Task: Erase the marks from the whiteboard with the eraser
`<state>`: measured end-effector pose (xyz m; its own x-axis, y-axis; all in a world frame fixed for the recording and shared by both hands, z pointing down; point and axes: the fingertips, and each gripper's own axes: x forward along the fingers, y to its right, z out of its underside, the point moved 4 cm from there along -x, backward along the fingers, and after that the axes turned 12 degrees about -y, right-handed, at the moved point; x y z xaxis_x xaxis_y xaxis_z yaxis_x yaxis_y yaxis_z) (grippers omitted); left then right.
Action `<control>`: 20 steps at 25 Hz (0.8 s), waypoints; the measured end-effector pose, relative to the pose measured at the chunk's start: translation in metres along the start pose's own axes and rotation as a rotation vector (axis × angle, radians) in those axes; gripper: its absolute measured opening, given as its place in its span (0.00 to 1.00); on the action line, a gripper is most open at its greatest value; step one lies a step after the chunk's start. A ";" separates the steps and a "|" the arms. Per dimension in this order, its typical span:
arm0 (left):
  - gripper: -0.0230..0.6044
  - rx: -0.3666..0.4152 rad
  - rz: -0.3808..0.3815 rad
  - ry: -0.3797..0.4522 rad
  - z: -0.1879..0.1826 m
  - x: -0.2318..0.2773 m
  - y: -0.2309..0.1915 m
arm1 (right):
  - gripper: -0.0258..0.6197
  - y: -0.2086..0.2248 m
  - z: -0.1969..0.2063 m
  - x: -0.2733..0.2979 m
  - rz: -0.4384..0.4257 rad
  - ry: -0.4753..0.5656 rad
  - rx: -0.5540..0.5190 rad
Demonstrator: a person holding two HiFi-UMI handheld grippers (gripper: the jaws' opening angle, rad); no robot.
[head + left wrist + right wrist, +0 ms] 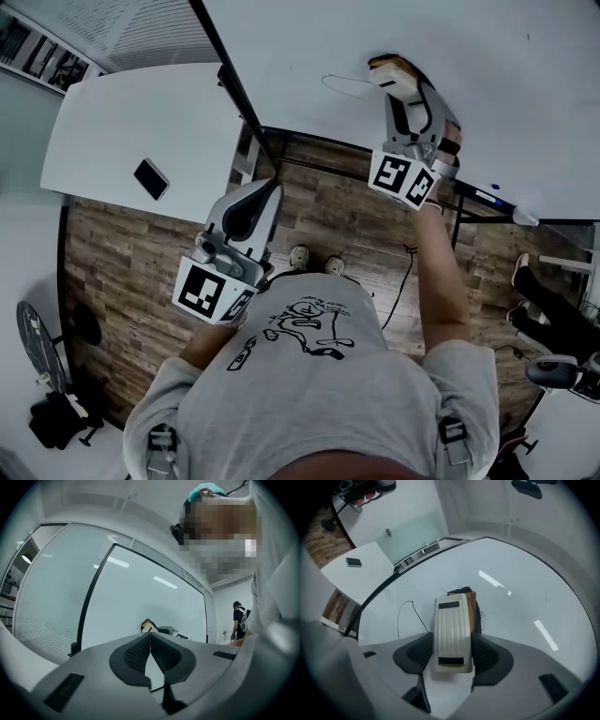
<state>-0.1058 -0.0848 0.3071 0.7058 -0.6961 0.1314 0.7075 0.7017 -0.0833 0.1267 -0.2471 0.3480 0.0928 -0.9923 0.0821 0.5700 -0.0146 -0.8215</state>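
My right gripper (405, 89) (451, 654) is shut on a cream eraser (452, 632) (395, 77), whose felt end is pressed against the whiteboard (375, 37) (525, 602). A thin black loop of marker line (404, 616) (345, 84) lies on the board just left of the eraser; a few small squiggles (482, 616) show at its right side. My left gripper (246, 211) (150, 656) hangs lower and to the left, away from the board, shut with nothing between its pads. In the left gripper view the eraser (148, 626) shows far off against the whiteboard (140, 597).
A black frame bar (230, 80) edges the board on the left. A white table (112, 131) with a dark phone (151, 178) stands at the left. A marker (487, 197) lies on the board's tray at the right. Another person (241, 619) stands far off.
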 end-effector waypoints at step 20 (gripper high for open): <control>0.07 0.004 -0.002 -0.012 -0.001 0.009 -0.003 | 0.43 -0.041 0.000 0.009 -0.018 0.026 -0.018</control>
<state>-0.1015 -0.0929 0.3074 0.7037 -0.6959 0.1435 0.7091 0.7006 -0.0794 0.1041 -0.2553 0.3825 0.0612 -0.9947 0.0824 0.5566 -0.0346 -0.8301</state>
